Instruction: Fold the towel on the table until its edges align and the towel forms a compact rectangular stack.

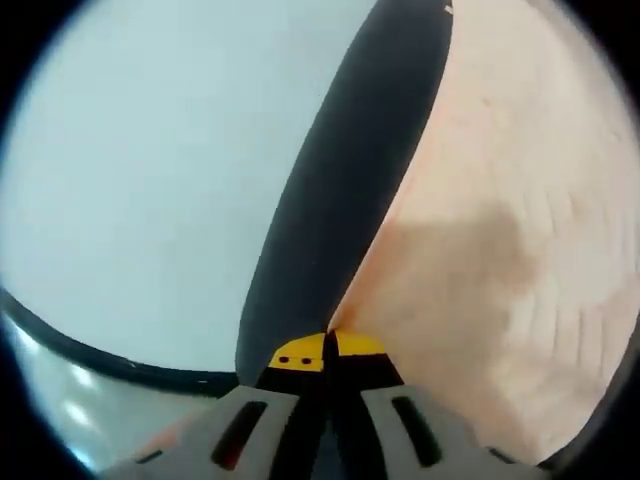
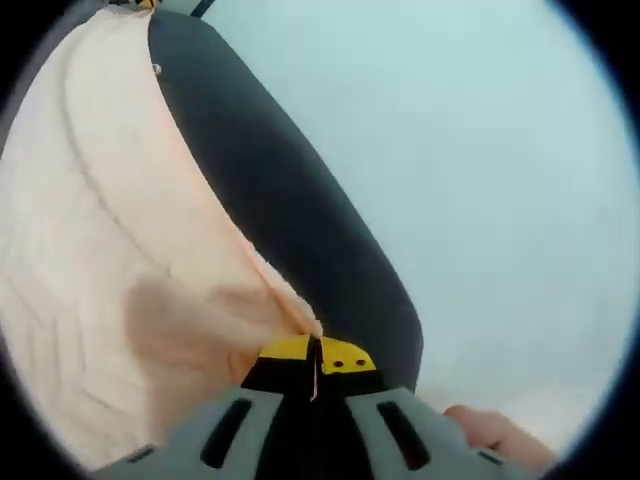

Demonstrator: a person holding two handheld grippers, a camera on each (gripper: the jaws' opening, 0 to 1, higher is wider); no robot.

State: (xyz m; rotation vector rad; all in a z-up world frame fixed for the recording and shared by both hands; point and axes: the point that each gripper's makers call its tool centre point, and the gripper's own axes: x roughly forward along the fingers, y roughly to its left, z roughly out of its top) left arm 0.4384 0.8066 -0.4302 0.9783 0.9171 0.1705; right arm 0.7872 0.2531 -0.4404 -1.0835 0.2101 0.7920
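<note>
The left gripper (image 1: 326, 352) has its yellow-tipped jaws pressed together on the edge of the towel (image 1: 500, 250). The right gripper (image 2: 316, 357) likewise pinches the towel (image 2: 110, 260). The towel is pale peach with a ribbed weave, lifted over the white table (image 1: 150, 180), casting a dark shadow. No legible writing.

Honestly I'm not getting much to go on for the place. I'm looking at a plain pale table (image 1: 150, 200) with a smooth, bare top, light blue-grey in both views, and a dark rounded edge (image 1: 110, 365) is running along it in the left gripper view. That's reading more like a lab or work bench than a home to me, but I can't tell for sure. No walls, shelves or fittings are showing up close.
</note>
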